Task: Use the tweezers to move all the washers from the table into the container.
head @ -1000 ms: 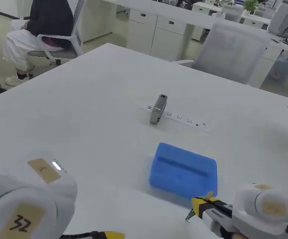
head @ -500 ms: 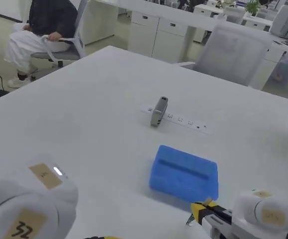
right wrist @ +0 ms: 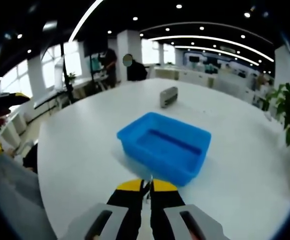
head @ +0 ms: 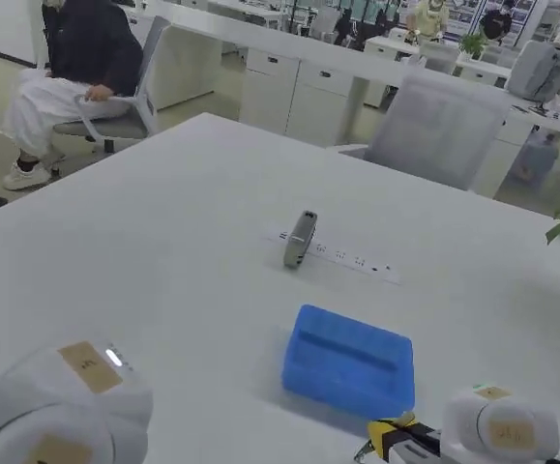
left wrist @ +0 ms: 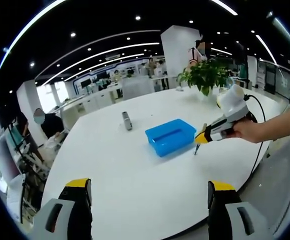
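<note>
Beside the blue rectangular plastic container [right wrist: 164,145], the right gripper [right wrist: 146,186] is pinching thin metal tweezers [left wrist: 197,148]; the left gripper [left wrist: 149,186] is hanging spread. Best lowering the tips gently; the washers are too small to tell.

Legible text: none | tan paper sticker [head: 88,365] on left gripper [left wrist: 149,184]: blurred | flat white power strip [head: 342,256] markings: too small

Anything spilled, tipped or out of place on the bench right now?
Nothing stands out. The blue container sits upright and flat on the table, and the right gripper is shut on the tweezers.
</note>
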